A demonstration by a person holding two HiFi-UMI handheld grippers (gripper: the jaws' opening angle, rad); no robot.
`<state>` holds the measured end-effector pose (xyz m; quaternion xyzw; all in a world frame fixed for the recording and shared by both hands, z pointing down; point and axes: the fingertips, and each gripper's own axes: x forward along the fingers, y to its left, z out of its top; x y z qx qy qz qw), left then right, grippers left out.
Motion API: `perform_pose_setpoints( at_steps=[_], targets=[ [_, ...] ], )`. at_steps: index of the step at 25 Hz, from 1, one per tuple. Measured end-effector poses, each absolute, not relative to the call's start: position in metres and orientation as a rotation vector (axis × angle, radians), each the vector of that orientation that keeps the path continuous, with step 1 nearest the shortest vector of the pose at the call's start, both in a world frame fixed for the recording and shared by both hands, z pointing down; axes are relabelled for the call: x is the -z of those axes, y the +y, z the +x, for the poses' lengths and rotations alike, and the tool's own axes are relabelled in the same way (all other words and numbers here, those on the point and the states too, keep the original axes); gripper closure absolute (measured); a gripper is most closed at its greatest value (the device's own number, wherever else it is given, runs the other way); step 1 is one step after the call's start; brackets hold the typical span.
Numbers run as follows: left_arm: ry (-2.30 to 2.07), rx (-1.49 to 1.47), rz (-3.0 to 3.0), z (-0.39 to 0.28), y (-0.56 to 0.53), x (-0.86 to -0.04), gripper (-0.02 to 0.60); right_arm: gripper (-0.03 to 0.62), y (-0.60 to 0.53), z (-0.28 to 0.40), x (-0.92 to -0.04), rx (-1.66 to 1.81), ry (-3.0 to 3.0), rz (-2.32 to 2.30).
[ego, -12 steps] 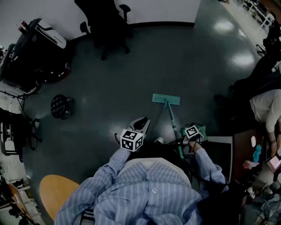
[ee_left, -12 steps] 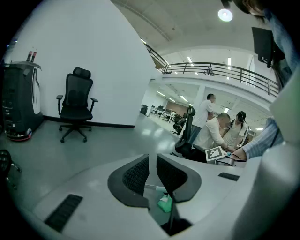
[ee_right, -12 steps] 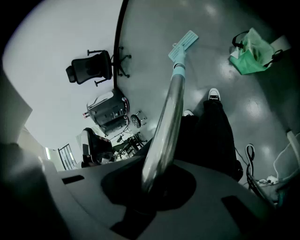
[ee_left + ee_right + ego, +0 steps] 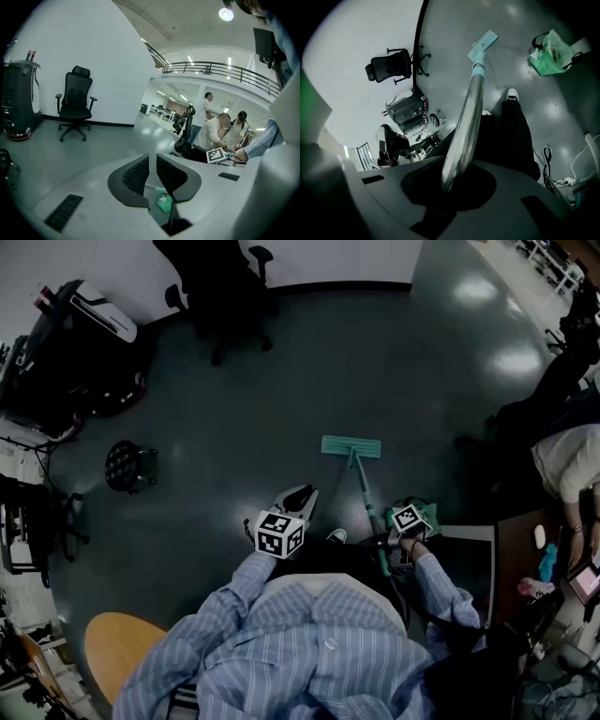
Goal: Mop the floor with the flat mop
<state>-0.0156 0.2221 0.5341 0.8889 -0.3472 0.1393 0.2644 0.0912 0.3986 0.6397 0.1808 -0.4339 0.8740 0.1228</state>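
Observation:
The flat mop's teal head lies flat on the dark floor ahead of me. Its handle slants back to my right gripper, which is shut on it. In the right gripper view the shiny handle rises out of the right gripper toward the mop head. My left gripper hangs left of the handle, apart from it. In the left gripper view my left gripper has its pads almost together with nothing between them, and a bit of the mop head shows below the slit.
A black office chair stands by the far wall, a dark machine at far left and a small round black stool nearer. A round wooden seat is behind left. A desk and a person are right. A green bag lies on the floor.
The mop head has slid slightly farther away and to the left. Both grippers have shifted a little the same way, and the right gripper still holds the handle.

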Motion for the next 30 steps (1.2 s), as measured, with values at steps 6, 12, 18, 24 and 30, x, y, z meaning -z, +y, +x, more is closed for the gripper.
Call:
perform_pose_setpoints(
  at_steps=[6,12,18,24,30],
  targets=[
    [-0.932,-0.39,2.434,-0.002,0.223,-0.532,0.529,0.556,0.398,0.099,-0.643,-2.547,-1.253,0.53],
    [-0.992,-0.334,2.412,-0.012,0.219,-0.521,0.529,0.556,0.394,0.104,-0.642,-2.543,-1.247,0.525],
    [-1.014,-0.274,2.409,-0.027,0.213,-0.5,0.529,0.554,0.393,0.097,-0.639,-2.525,-1.238,0.527],
    [-0.999,-0.289,2.439,-0.023,0.187,-0.509,0.529,0.554,0.373,0.093,-0.64,-2.493,-1.237,0.529],
    [-0.929,-0.308,2.433,-0.003,0.14,-0.521,0.529,0.556,0.326,0.1,-0.641,-2.485,-1.223,0.537]
  ],
)
